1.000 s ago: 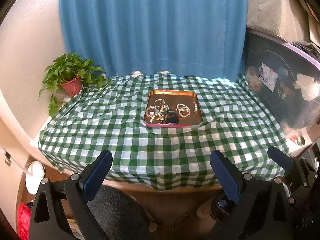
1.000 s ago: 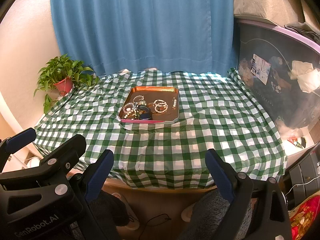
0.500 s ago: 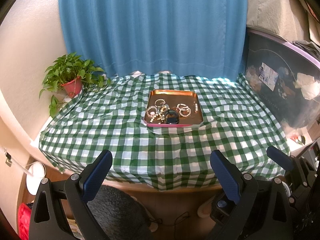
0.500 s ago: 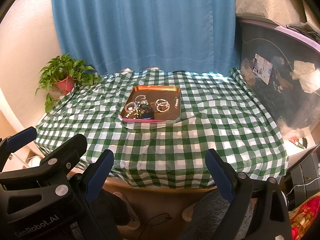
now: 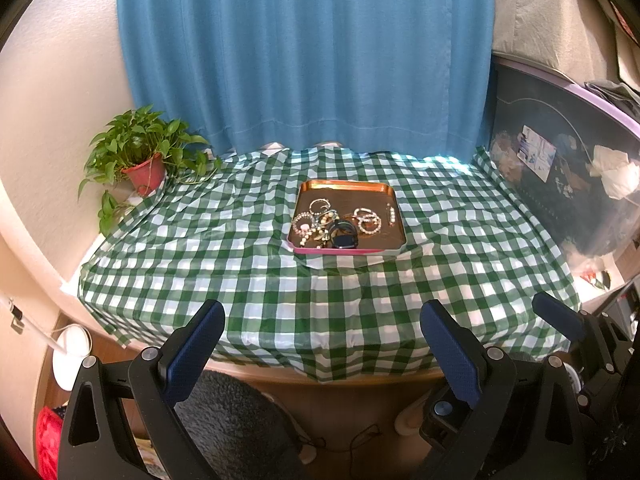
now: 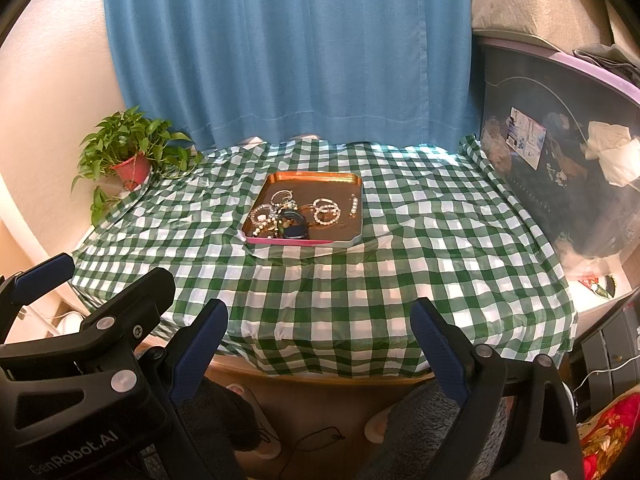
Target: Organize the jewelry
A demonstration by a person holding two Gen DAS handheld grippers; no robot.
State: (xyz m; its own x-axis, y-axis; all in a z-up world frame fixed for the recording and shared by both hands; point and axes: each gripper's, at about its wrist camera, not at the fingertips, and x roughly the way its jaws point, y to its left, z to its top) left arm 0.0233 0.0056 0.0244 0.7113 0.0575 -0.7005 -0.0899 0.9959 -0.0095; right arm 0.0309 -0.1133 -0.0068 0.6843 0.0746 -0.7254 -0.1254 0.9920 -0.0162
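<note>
A copper-coloured tray [image 5: 347,187] [image 6: 316,177] with a pink front rim sits in the middle of a table under a green-and-white checked cloth [image 5: 248,280]. In it lies a tangle of jewelry [image 5: 320,226] [image 6: 276,220]: bead bracelets, rings, a dark band, and a small beaded bar [image 5: 391,214] at its right. My left gripper [image 5: 322,344] hangs open before the table's near edge, nothing between its blue pads. My right gripper [image 6: 318,340] is likewise open and empty, well short of the tray. The left gripper also shows at the right wrist view's lower left [image 6: 96,316].
A potted green plant [image 5: 140,152] stands at the table's far left corner. A blue curtain [image 5: 304,52] hangs behind. A dark clear storage bin [image 5: 568,172] borders the right side. Below the near edge are grey fuzzy slippers [image 6: 420,424] and a floor.
</note>
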